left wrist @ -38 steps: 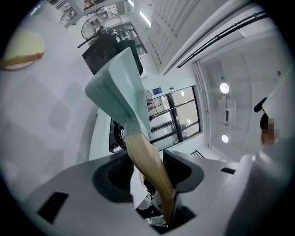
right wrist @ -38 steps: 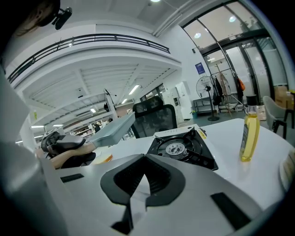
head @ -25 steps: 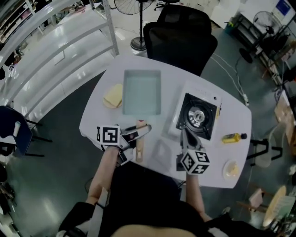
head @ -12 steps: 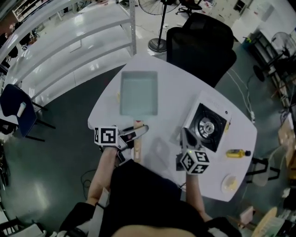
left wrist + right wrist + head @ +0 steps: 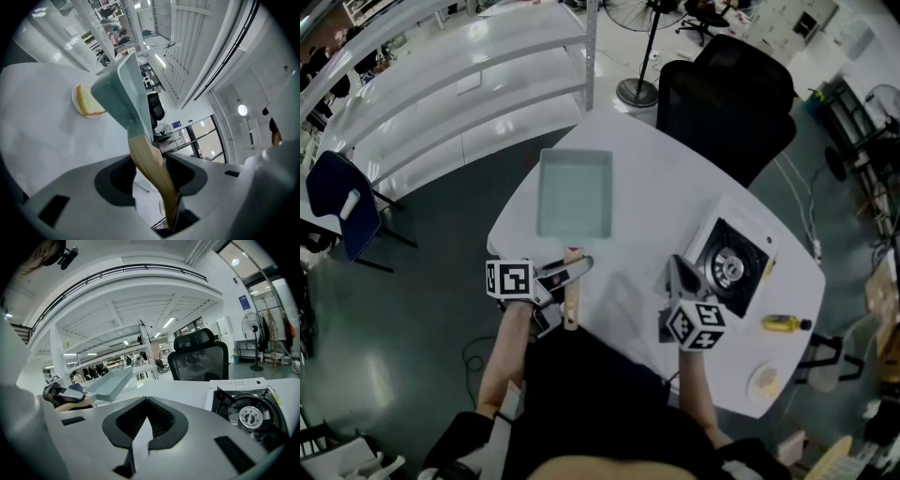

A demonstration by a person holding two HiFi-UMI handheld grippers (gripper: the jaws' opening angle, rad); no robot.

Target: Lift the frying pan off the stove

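Observation:
A square pale-teal frying pan (image 5: 574,194) with a wooden handle (image 5: 572,291) hangs in the air over the left part of the white table (image 5: 647,216). My left gripper (image 5: 572,272) is shut on that handle. In the left gripper view the handle (image 5: 150,164) runs between the jaws and the pan (image 5: 123,93) tilts up and away. The black single-burner stove (image 5: 731,265) stands bare at the table's right. My right gripper (image 5: 680,277) hovers just left of the stove, shut and holding nothing. The right gripper view shows the stove (image 5: 248,413) and the pan (image 5: 110,383).
A yellow bottle (image 5: 785,323) and a small plate with food (image 5: 764,380) lie right of the stove. A piece of bread on a plate (image 5: 88,101) sits beneath the pan. A black office chair (image 5: 727,103) stands behind the table, white shelving (image 5: 469,75) at far left.
The pan has moved left, away from the stove, and now covers the bread plate in the head view. The right gripper stays beside the stove.

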